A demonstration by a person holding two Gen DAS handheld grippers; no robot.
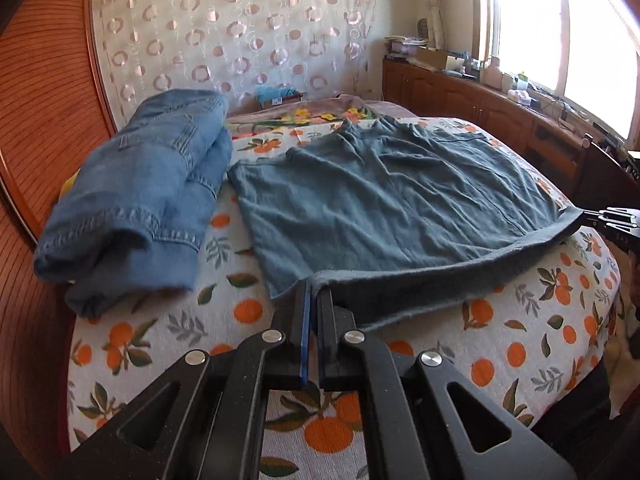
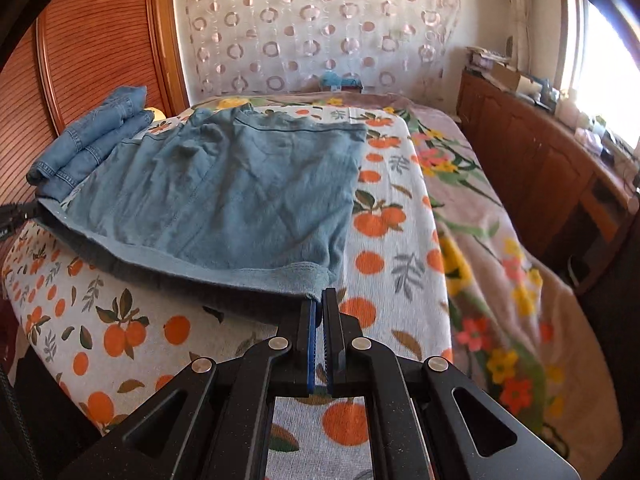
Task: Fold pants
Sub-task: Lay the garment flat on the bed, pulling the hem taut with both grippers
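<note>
Two corners of the near edge of the teal pants (image 1: pixel 392 196) are pinched, one in each of my grippers. At far left, a folded stack of denim jeans (image 1: pixel 132 200) lies on the orange-print bedspread (image 1: pixel 520 344), just beside the pants and against the slatted wooden headboard (image 1: pixel 44 112). Next, my left gripper (image 1: pixel 314 292) is clamped on the near left corner, jaws narrow with cloth between them. The pants lie spread flat across the bed, waistband at the far side, near hem lifted slightly off the cover. At right, my right gripper (image 2: pixel 319 300) is closed on the near right corner.

To do this step well, I judge both corners should travel level and together, the hem kept taut between them, then be laid squarely on the far waistband so the edges match and no wrinkle is trapped.

Containers: a cardboard box (image 1: pixel 434 56) sits on the wooden cabinet (image 1: pixel 460 96) by the window; its contents cannot be made out.
</note>
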